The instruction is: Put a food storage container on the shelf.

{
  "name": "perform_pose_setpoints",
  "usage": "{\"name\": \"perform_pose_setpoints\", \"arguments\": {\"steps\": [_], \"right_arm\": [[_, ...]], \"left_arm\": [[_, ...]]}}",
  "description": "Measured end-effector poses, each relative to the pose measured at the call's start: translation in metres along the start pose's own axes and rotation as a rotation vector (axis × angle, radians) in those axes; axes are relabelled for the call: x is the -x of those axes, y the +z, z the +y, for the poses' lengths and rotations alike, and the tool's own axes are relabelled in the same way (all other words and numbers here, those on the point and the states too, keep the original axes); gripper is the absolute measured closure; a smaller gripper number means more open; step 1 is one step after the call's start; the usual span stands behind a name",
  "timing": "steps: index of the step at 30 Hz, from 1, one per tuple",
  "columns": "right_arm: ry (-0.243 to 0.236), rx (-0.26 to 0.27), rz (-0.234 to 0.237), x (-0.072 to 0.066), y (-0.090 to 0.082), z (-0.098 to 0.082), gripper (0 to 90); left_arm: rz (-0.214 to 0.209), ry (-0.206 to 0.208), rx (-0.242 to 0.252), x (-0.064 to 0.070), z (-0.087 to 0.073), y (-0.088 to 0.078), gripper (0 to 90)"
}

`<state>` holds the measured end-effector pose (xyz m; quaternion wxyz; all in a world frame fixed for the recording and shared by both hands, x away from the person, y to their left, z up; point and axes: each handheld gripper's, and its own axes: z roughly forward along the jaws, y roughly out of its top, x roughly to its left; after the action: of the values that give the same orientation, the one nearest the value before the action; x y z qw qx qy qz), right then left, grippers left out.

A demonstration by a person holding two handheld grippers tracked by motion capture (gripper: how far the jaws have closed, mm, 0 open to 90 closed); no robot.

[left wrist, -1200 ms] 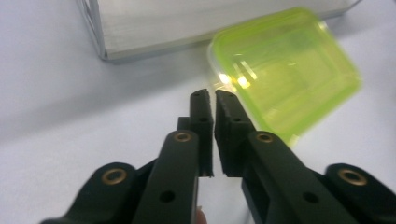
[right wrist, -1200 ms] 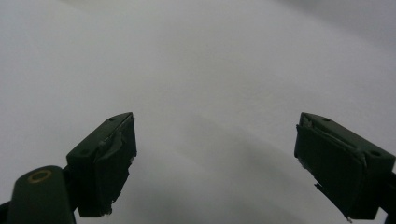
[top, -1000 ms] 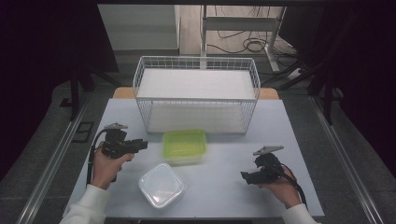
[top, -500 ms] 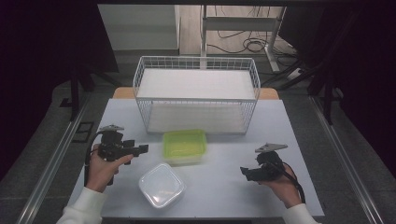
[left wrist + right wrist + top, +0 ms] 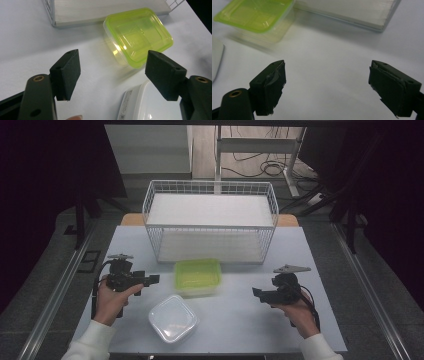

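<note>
Left tongs (image 5: pixel 112 75) (just opened) and right tongs (image 5: pixel 327 87) gape empty; a label, perhaps, edges the white box (image 5: pixel 147 105).

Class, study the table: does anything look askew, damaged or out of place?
The white-lidded container sits turned cornerwise, while the green-lidded container lies square to the wire basket. The right tool has frayed pads.

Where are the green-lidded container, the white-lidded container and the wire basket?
green-lidded container (image 5: pixel 197 274): high view, middle of its green lid.
white-lidded container (image 5: pixel 172 317): high view, middle of its white lid.
wire basket (image 5: pixel 210 227): high view, top rim of its near wall.
</note>
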<state>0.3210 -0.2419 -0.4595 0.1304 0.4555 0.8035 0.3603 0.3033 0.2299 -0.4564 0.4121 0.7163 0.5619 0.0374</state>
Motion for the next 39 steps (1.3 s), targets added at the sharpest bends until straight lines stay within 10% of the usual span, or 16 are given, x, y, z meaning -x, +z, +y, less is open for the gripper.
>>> {"name": "perform_pose_setpoints", "arguments": {"steps": [14, 39], "right_arm": [[-0.026, 0.015, 0.125, -0.029, 0.025, 0.041, 26.6], [0.135, -0.108, 0.272, -0.032, 0.117, 0.078, 51.8]], "left_arm": [[-0.025, -0.025, -0.025, 0.003, 0.008, 0.014, 32.5], [-0.173, -0.217, -0.126, -0.016, 0.029, 0.082, 46.2]]}}
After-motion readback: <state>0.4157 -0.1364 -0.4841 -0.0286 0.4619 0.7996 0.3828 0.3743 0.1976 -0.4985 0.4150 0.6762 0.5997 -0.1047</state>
